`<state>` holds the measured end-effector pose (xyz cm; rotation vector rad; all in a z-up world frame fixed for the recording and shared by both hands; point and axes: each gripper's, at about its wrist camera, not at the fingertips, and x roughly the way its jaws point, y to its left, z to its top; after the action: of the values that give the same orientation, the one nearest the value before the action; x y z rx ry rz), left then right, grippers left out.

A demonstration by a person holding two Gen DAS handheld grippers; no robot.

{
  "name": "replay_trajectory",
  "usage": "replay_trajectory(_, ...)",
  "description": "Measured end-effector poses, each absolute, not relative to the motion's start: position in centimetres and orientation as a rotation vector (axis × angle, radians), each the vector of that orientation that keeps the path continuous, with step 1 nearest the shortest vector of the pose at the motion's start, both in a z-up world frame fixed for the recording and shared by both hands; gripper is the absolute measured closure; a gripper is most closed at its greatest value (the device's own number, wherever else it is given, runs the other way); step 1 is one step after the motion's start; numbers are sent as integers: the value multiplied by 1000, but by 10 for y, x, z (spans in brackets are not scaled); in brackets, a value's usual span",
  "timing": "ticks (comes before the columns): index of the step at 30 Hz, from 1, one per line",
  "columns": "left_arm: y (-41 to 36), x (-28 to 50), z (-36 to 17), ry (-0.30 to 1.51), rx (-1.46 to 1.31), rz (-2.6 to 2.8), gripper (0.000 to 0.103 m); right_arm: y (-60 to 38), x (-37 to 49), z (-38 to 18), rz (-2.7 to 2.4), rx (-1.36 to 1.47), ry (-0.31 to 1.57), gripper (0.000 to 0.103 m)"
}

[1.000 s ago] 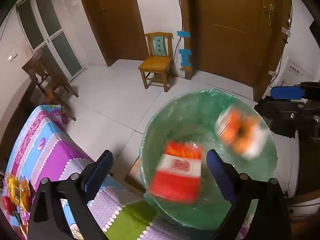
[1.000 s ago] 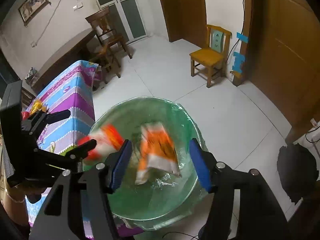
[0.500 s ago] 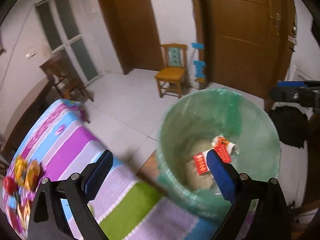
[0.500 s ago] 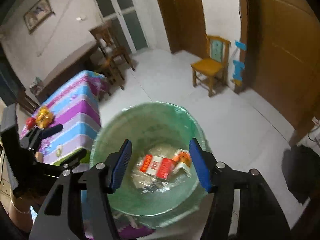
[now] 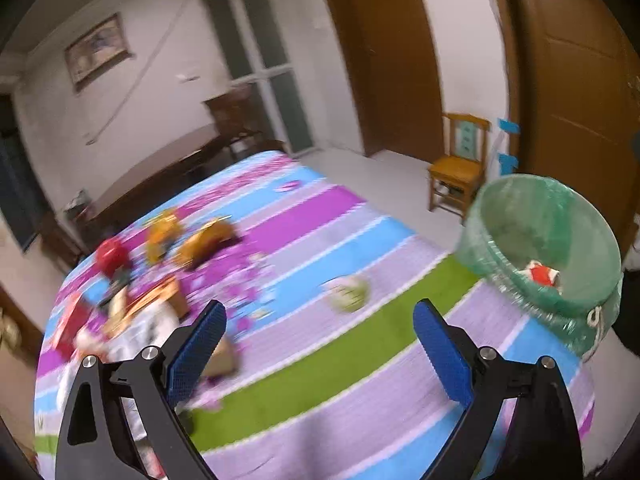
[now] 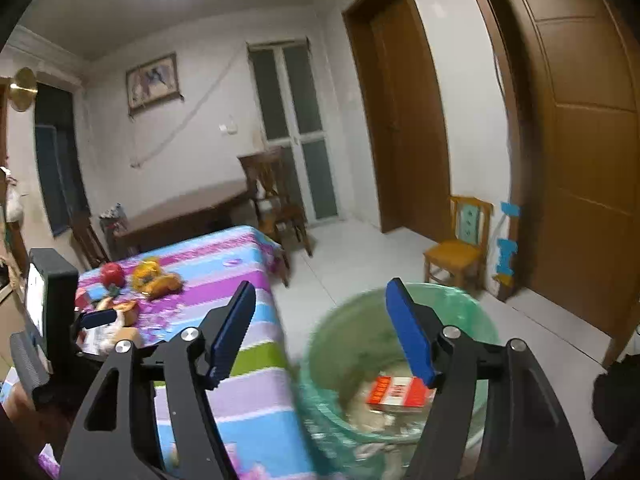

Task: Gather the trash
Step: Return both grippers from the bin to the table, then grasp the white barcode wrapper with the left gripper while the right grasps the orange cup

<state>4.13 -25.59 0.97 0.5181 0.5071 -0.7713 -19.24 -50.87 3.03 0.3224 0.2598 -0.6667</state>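
Observation:
My left gripper (image 5: 318,320) is open and empty above the striped tablecloth (image 5: 320,360). Several wrappers lie at the table's far left: a red one (image 5: 112,254), yellow ones (image 5: 200,240) and a pile (image 5: 132,312) by my left finger. A pale green crumpled piece (image 5: 347,291) lies mid-table. The green-lined bin (image 5: 548,220) stands off the table's right edge with a red packet (image 5: 540,272) inside. My right gripper (image 6: 320,320) is open and empty above the bin (image 6: 472,312), where the red packet (image 6: 394,390) lies.
A small yellow chair (image 5: 460,168) stands by the brown door (image 5: 580,80). A dark wooden table and chair (image 6: 272,200) stand behind the striped table (image 6: 240,264). My left gripper's body (image 6: 52,320) shows at the right wrist view's left edge.
Both packets dropped from the open grippers into the bin. My left gripper swung left from the bin to over the table. My right gripper rose and tilted up above the bin.

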Motion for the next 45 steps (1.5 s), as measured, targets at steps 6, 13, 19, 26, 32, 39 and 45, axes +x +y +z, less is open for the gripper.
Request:
replay_trajectory(6, -158, 60, 30, 472, 401, -614, 9, -471, -157, 25, -552, 279, 285, 33)
replay_trajectory(13, -52, 93, 46, 528, 197, -471, 9, -435, -108, 12, -420, 257, 378, 33)
replay_trajectory(19, -33, 99, 27, 576, 170, -511, 10, -412, -81, -2, -343, 291, 445, 32)
replay_trajectory(26, -51, 128, -9, 722, 123, -544, 62, -394, -67, -12, -302, 274, 492, 32)
replay_trajectory(32, -26, 129, -15, 753, 3, -557, 87, -387, -58, -16, -264, 279, 518, 32)
replay_trajectory(39, 17, 73, 8, 626, 71, -497, 87, -368, -43, -9, -174, 244, 525, 32)
replay_trajectory(45, 50, 62, 11, 606, 43, -438, 87, -337, -7, -4, -36, 206, 544, 36)
